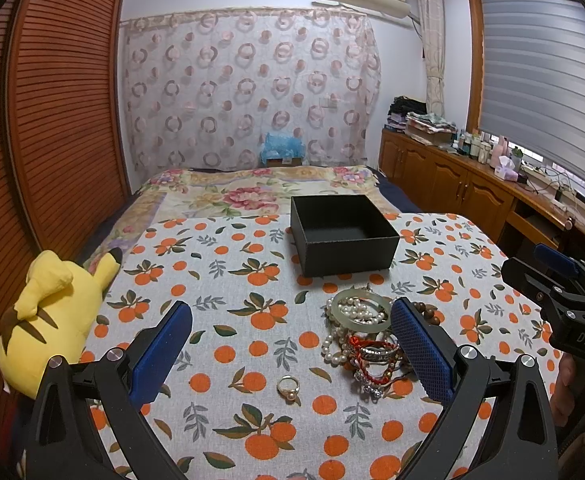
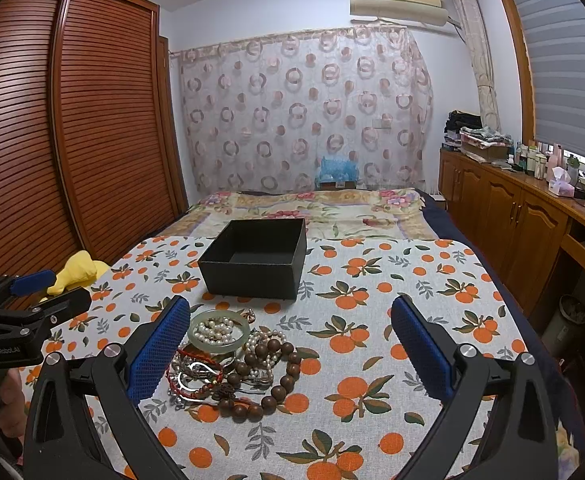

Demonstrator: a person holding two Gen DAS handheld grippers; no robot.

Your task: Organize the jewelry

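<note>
both grippers — left (image 1: pixel 292 354), right (image 2: pixel 290 350) — jaws wide, holding nothing; jewelry pile (image 2: pixel 228 360) near black box (image 2: pixel 254 260), seemingly empty.

The left gripper (image 1: pixel 292 350) hangs with its blue-padded fingers (image 1: pixel 160 354) spread wide apart, holding nothing. The right gripper (image 2: pixel 290 350) is level with it, just off to its right, its own fingers (image 2: pixel 420 346) likewise wide apart and gripping nothing.

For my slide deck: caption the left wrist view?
Open left gripper hovers over a ring and jewelry pile, with the empty black box beyond.
</note>
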